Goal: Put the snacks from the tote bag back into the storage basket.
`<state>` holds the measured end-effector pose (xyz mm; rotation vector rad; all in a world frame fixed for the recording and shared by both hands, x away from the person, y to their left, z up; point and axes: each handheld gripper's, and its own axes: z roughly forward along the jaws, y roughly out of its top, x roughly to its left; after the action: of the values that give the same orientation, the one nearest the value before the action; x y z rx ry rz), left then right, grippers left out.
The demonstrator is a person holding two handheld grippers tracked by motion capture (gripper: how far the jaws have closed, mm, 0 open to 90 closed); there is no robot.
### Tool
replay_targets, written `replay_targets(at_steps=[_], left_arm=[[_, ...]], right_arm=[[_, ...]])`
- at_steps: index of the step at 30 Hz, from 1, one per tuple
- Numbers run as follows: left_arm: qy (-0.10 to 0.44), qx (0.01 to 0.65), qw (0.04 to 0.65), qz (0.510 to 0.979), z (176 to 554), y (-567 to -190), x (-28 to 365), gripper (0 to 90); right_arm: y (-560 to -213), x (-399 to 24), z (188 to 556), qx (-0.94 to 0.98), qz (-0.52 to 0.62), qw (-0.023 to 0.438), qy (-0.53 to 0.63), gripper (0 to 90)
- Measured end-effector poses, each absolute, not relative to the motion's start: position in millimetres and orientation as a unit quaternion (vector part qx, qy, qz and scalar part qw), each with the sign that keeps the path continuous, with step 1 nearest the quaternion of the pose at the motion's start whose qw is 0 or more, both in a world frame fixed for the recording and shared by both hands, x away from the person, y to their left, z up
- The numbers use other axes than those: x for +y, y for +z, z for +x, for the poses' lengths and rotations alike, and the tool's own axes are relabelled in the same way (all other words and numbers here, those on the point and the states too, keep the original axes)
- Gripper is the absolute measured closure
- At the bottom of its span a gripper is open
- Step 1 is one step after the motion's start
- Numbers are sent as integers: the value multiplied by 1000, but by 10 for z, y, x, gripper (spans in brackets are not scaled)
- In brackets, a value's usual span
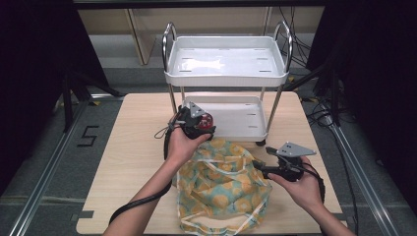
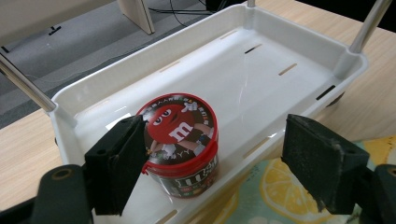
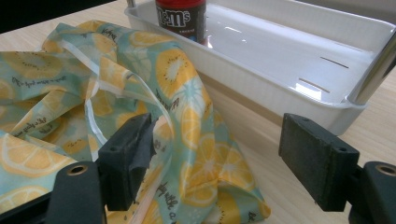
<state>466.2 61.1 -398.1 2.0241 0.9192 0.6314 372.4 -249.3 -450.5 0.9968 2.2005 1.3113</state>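
A red M&M's tub (image 2: 180,135) stands upright in the near left corner of the white cart's lower tray (image 2: 261,60). My left gripper (image 2: 210,158) is open over that corner, its left jaw close beside the tub and its right jaw well clear. In the high view the left gripper (image 1: 204,129) hovers at the tub (image 1: 207,119). A teal bag with a lemon print (image 1: 221,189) lies crumpled on the table in front of the cart. My right gripper (image 3: 215,158) is open at the bag's (image 3: 140,93) right edge, with fabric against its left jaw.
The two-tier white cart stands on the wooden table (image 1: 133,142), its upper tray (image 1: 226,61) bare and held by chrome posts (image 1: 274,110). The tub (image 3: 181,18) and lower tray (image 3: 280,56) lie beyond the bag. Floor rails and cables run beside the table.
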Motion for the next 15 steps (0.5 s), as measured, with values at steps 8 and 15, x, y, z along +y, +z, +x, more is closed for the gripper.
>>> replay_targets(at_steps=[8,15], left_arm=[[244,364,408,801,4557,-3971,667,212],[236,366,410,801,4451,-3985,724,212]], right_arm=[[-4510,-2490,3726,781,356,200,472,274],[-4502,-2488,3720,783,357,197,469,274]])
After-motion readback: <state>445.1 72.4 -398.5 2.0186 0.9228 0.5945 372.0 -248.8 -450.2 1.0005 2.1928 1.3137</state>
